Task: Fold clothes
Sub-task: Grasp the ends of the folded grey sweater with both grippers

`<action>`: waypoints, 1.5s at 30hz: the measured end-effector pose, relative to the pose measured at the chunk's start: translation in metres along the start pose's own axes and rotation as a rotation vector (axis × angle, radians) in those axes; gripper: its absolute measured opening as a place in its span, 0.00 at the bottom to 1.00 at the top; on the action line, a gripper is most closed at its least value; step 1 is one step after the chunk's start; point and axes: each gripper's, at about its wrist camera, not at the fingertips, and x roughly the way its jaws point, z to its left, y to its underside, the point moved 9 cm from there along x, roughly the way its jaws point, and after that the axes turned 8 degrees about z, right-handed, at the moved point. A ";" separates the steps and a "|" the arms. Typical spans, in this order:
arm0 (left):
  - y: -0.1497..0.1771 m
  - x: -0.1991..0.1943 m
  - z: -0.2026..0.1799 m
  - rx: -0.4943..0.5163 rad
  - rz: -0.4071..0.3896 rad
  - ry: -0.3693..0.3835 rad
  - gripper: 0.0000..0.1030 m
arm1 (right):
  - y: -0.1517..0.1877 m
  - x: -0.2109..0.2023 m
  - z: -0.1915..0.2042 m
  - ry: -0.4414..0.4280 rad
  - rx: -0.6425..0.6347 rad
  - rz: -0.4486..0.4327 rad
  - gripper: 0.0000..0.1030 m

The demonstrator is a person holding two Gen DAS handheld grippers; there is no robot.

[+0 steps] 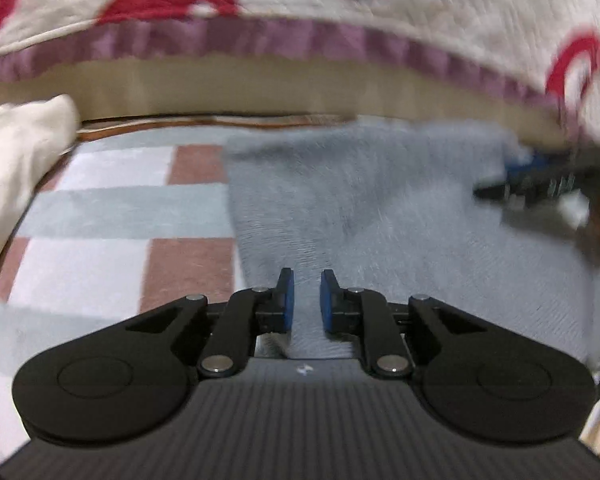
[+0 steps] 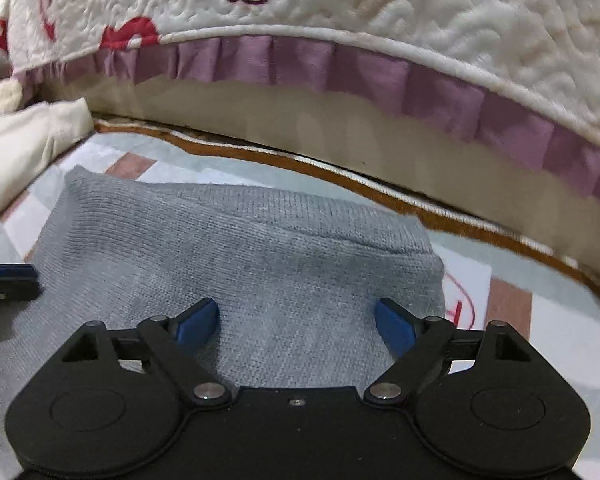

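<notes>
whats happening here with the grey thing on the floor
A person with a gripper in each hand is folding a grey knit garment laid on a checked rug beside a bed with a quilted cover. The right gripper hangs wide open over the garment, holding nothing. The left gripper is nearly closed, with nothing visibly pinched.

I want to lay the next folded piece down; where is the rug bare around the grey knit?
Bare checked rug lies left of the grey knit, up to the cream cloth. A narrower strip lies right of it, before the bed's edge. The knit's middle is crowded by both grippers.
</notes>
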 end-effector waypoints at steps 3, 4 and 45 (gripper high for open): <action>-0.004 -0.043 0.005 -0.115 -0.148 0.053 0.18 | 0.008 -0.004 -0.005 -0.038 0.056 0.007 0.86; 0.000 -0.041 0.001 -0.095 -0.128 0.041 0.19 | 0.010 -0.005 -0.006 -0.046 0.073 0.007 0.86; 0.075 -0.008 0.018 -0.386 0.069 0.129 0.32 | 0.175 -0.049 -0.013 -0.321 0.883 -0.303 0.80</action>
